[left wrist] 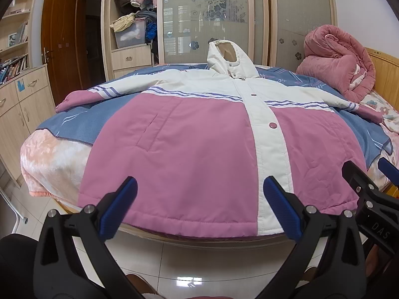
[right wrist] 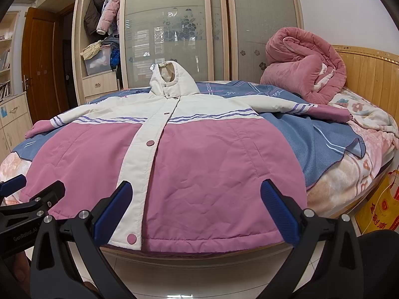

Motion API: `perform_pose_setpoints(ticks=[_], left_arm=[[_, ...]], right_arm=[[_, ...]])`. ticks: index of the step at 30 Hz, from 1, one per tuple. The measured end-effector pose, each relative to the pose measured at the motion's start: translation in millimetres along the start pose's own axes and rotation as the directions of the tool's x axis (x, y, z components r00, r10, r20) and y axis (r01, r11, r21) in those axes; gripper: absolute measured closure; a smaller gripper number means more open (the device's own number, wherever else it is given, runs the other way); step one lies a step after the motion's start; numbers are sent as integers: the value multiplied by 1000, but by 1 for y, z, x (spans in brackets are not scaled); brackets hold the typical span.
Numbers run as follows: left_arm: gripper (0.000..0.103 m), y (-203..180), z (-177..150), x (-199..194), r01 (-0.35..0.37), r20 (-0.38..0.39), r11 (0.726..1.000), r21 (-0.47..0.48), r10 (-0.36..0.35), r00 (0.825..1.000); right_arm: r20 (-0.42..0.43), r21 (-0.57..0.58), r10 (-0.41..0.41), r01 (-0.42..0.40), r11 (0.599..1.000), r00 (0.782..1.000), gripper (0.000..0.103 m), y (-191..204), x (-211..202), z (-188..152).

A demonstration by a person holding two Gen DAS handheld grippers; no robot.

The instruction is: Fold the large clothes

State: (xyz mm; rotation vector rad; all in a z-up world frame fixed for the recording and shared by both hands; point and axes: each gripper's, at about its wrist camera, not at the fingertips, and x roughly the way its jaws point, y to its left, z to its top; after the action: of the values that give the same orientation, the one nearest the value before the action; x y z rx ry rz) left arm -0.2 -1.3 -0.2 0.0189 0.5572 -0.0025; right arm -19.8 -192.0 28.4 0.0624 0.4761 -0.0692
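A large pink and white hooded jacket point(left wrist: 194, 137) point(right wrist: 199, 154) lies flat and front up on the bed, snapped shut, hood at the far side, both sleeves spread out. Its hem runs along the bed's near edge. My left gripper point(left wrist: 199, 206) hovers open just short of the hem, left of the white button strip point(left wrist: 269, 144). My right gripper point(right wrist: 197, 209) stands open over the hem, to the right of the strip point(right wrist: 142, 159). Nothing is between either pair of fingers. Each gripper shows at the edge of the other's view.
A blue blanket point(left wrist: 82, 124) point(right wrist: 299, 134) lies under the jacket on the bed point(right wrist: 346, 182). A rolled pink quilt point(right wrist: 304, 67) sits by the wooden headboard point(right wrist: 369, 74). A wardrobe point(left wrist: 207, 17) stands behind; drawers point(left wrist: 22, 99) at left; a yellow bag point(right wrist: 381, 206) at right. Tiled floor point(left wrist: 199, 264) lies below.
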Motion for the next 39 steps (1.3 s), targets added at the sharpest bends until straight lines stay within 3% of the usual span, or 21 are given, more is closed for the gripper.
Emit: perform_pose_setpoints(ticks=[39], left_arm=[[2, 3, -2, 1, 0, -1, 1000, -3, 0, 1000]], right_arm=[[2, -8, 0, 0, 1000, 1000, 1, 2, -1, 1]])
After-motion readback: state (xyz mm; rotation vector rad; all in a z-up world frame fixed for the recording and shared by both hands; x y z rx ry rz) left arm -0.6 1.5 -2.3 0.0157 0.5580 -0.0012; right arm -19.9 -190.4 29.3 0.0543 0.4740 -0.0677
